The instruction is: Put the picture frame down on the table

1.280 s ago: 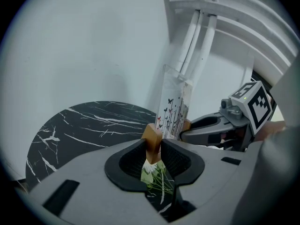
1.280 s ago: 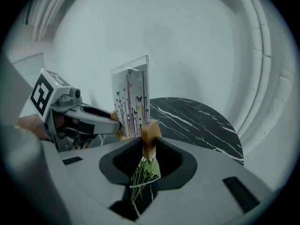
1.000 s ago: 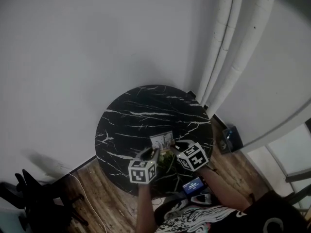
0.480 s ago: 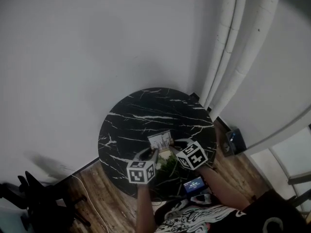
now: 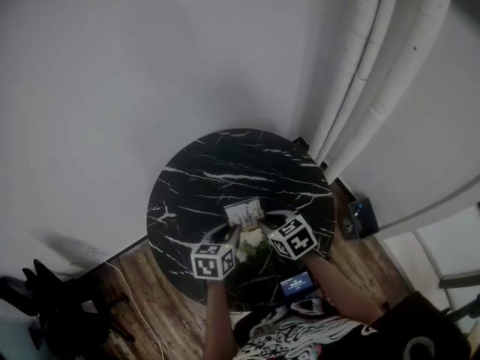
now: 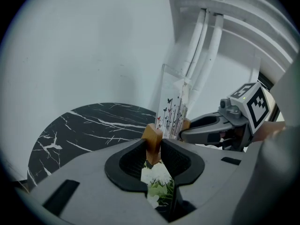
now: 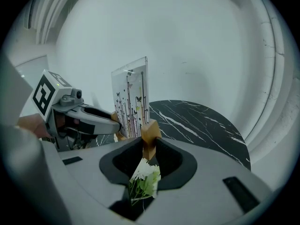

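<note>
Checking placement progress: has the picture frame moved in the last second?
Yes, slightly: the picture frame has shifted farther in over the table, toward the wall.

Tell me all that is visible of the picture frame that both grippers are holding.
The picture frame has a clear upright panel printed with dark stems and small butterflies, set on light wooden blocks. Nearer the person it shows a print of white flowers with green leaves. The left gripper is closed on one wooden block, the right gripper on the other. It is over the near part of the round black marble table; whether it touches the top I cannot tell.
</note>
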A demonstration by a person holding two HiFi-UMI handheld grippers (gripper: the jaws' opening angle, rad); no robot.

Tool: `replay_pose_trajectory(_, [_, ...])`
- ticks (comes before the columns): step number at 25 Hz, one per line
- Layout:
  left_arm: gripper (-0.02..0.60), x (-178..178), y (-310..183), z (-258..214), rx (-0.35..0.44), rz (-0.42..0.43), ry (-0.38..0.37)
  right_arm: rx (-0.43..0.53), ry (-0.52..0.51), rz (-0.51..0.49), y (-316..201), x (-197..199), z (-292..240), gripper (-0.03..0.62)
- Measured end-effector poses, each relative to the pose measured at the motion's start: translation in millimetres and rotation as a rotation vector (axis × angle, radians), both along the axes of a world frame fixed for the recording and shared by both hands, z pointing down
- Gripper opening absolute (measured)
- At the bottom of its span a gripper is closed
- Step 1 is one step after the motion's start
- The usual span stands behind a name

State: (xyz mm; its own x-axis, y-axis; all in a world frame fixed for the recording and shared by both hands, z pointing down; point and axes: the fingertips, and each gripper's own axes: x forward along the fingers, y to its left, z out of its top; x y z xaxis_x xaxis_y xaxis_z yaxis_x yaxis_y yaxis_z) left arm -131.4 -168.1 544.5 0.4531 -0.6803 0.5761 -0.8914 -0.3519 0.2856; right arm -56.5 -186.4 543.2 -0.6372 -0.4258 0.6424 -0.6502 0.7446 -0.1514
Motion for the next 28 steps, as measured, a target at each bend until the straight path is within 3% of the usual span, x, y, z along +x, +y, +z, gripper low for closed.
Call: replay_pose_trajectory(28, [0.104, -17.3, -53.8, 94.8, -0.165, -0.022, 0.001, -0.133, 0.086, -0.064, -58.0, -19.2, 95.6, 0.089])
